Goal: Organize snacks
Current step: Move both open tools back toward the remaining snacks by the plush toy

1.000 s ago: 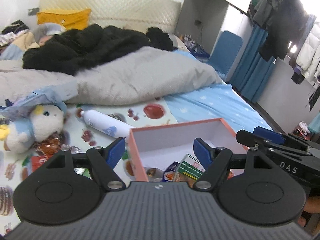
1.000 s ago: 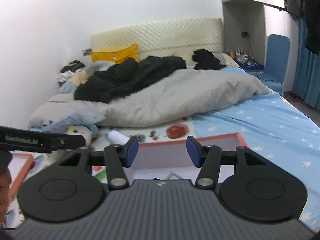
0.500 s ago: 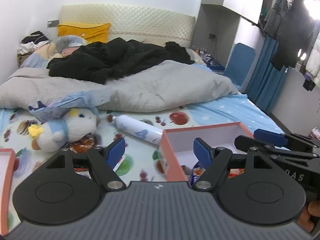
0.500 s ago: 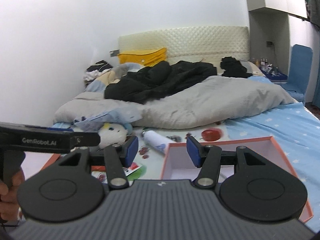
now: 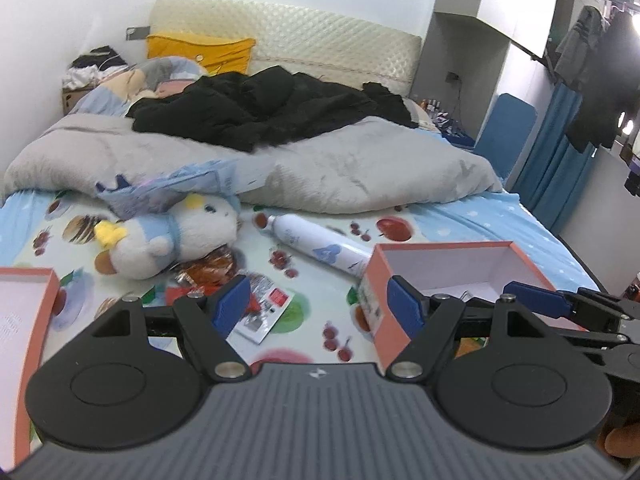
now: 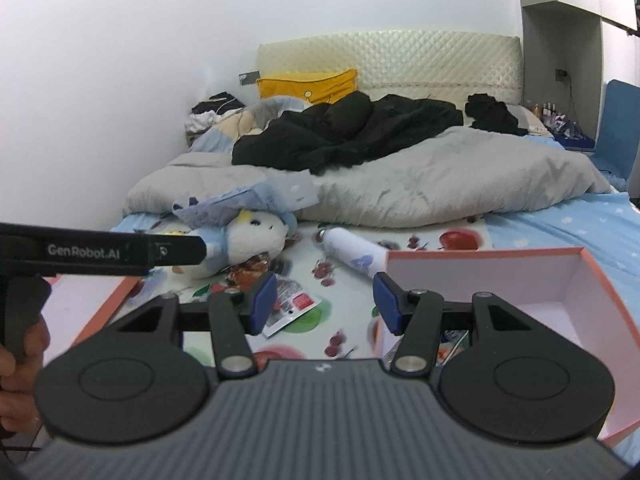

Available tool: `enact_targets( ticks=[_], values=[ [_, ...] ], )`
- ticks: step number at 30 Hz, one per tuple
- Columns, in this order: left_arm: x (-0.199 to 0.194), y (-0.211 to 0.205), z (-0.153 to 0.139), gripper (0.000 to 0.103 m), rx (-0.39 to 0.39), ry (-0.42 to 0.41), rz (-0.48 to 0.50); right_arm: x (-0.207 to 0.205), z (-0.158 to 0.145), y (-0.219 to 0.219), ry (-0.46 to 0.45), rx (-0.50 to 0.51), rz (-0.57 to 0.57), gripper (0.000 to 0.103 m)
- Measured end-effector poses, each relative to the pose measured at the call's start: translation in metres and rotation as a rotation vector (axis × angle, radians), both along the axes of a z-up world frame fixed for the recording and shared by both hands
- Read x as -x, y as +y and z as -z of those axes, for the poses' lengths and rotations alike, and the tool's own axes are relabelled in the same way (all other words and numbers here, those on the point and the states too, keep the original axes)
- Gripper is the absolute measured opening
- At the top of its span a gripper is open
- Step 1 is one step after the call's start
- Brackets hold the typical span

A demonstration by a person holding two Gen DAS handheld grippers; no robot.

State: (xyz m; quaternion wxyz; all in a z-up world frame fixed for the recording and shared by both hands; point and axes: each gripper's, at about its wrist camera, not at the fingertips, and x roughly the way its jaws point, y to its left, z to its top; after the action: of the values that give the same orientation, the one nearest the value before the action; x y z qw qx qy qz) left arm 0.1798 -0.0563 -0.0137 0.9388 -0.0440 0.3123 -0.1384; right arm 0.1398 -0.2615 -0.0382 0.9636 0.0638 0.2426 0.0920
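Right now both tools hang over the foot of the bed [image 5: 472,224], and neither has anything in it. The left hand-held gripper [image 5: 320,307] has its blue pads spread wide with only the printed fruit sheet [image 5: 316,280] showing between them. The right hand-held gripper [image 6: 324,299] is released too, jaws parted, nothing between the pads.

Snacks, then. A flat packet with a red label [image 5: 268,304] lies on the sheet just past the left tool's left pad, and the right wrist view shows it beside the right tool's left pad. Behind it sits a crinkly orange-brown wrapper [image 5: 208,268], touching the belly of a white and blue plush toy [image 5: 168,236] that lies on its side. A white spray bottle [image 5: 320,248] lies slanted on the sheet, its lower end right up against the far left corner of the open salmon-rimmed box [image 6: 592,280]. In the right wrist view some wrappers [image 6: 452,340] are just visible in that box, low down behind the gripper's linkage; what they are I cannot tell. A second salmon-rimmed tray [image 5: 36,320] sits at the left edge.

Further back, a grey duvet [image 5: 340,168] is heaped across the bed with black clothing [image 5: 264,116] on top and a yellow pillow [image 5: 200,50] at the headboard.
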Motion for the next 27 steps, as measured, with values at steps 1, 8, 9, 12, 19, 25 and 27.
enact_targets(
  ticks=[1,8,9,12,19,25,27],
  values=[
    [0.001,0.005,0.003,0.080,0.002,0.007,-0.004,0.001,0.002,0.003,0.002,-0.002,-0.001,0.056],
    [0.015,0.037,0.022,0.088,-0.007,0.012,-0.055,0.009,0.023,0.032,0.034,-0.009,-0.056,0.056],
    [0.018,0.041,0.025,0.088,-0.011,0.017,-0.067,0.011,0.027,0.036,0.043,-0.006,-0.066,0.056],
    [0.027,0.055,0.035,0.091,-0.001,0.031,-0.100,0.015,0.040,0.047,0.075,-0.001,-0.090,0.056],
    [0.036,0.083,0.056,0.093,-0.022,0.047,-0.180,0.014,0.056,0.065,0.127,0.017,-0.127,0.056],
    [0.025,0.104,0.074,0.095,0.009,0.088,-0.257,-0.004,0.070,0.075,0.145,0.026,-0.165,0.056],
    [0.019,0.110,0.081,0.095,0.025,0.096,-0.277,-0.012,0.076,0.078,0.152,0.033,-0.173,0.056]
  ],
)
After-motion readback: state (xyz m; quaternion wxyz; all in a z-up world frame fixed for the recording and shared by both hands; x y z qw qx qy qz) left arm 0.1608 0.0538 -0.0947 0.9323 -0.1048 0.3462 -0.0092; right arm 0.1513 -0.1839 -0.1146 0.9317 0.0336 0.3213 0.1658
